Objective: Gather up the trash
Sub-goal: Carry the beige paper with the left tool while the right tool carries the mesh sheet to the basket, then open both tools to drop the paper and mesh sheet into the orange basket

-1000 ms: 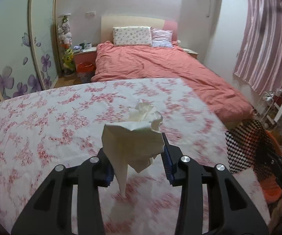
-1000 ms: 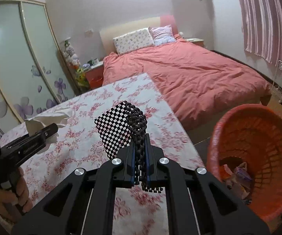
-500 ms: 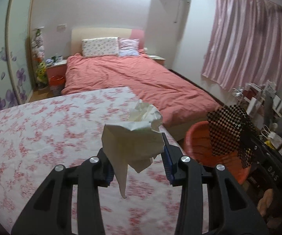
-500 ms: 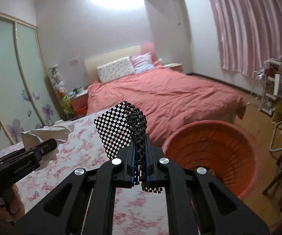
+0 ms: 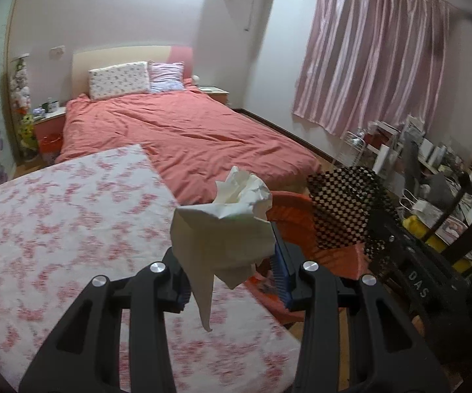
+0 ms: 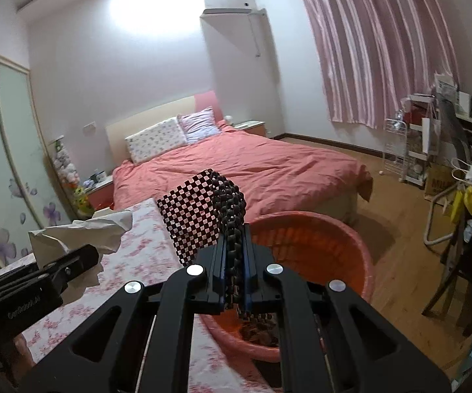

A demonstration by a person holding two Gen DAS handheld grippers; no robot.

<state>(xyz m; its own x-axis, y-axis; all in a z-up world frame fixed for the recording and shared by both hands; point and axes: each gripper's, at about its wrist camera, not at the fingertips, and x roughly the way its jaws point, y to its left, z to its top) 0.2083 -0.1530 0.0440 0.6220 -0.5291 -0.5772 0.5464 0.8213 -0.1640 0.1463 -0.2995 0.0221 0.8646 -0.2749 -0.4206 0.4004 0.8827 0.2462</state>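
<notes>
We grip a tissue (image 5: 226,229) in our left gripper (image 5: 232,271); our right gripper (image 6: 234,278), frame centre, clamps checkered mesh (image 6: 193,219) above the basket (image 6: 344,239).

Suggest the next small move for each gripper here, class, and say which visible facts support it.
Probably carry both a little further over the basket, then open. The left gripper is shut on the tissue and the right gripper on the mesh; the basket lies just beyond them, beside the floral cover, so neither piece is clearly over it yet.

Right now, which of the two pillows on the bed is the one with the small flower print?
The larger white pillow, nearer the wardrobe side. The smaller pillow beside it is pale lilac and striped.
</notes>
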